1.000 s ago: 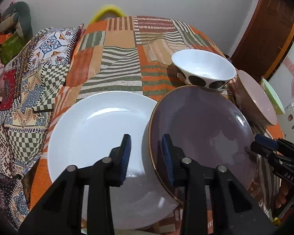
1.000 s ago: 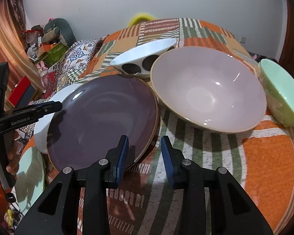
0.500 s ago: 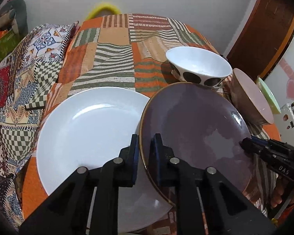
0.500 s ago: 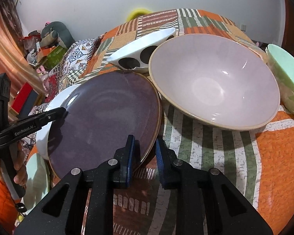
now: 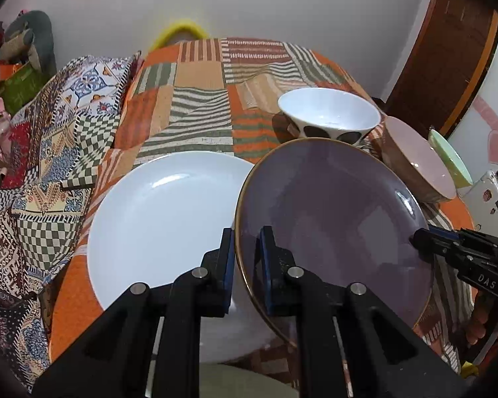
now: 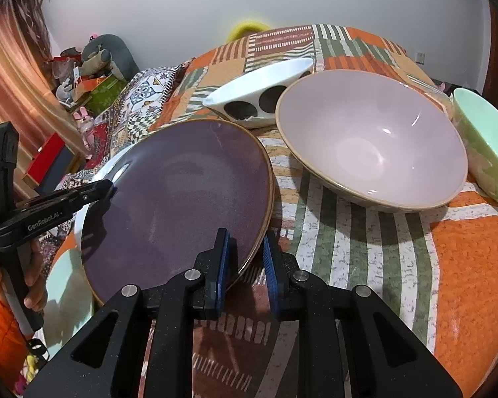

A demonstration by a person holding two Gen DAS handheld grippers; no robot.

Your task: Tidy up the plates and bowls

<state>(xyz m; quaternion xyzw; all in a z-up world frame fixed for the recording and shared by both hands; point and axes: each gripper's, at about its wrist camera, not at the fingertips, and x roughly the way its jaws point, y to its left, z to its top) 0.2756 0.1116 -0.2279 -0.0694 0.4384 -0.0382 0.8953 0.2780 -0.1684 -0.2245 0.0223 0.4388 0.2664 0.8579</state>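
Note:
A purple plate (image 5: 335,212) with a gold rim is lifted off the patchwork cloth, tilted, partly over a white plate (image 5: 162,212). My left gripper (image 5: 245,258) is shut on its left rim. My right gripper (image 6: 245,258) is shut on its opposite rim (image 6: 255,248). The purple plate (image 6: 176,205) fills the left of the right wrist view. A white bowl with dark spots (image 5: 328,117), a pink bowl (image 6: 372,136) and a green bowl (image 6: 484,142) stand behind and to the right.
The table has a patchwork cloth (image 5: 196,99) in orange, green and white. A patterned cushion (image 5: 49,126) lies to its left. A pale green dish (image 6: 66,292) sits below the table edge. A brown door (image 5: 448,49) stands at the right.
Both grippers have closed from open onto the purple plate's rims. The plate has risen and tilted, now partly over the white plate.

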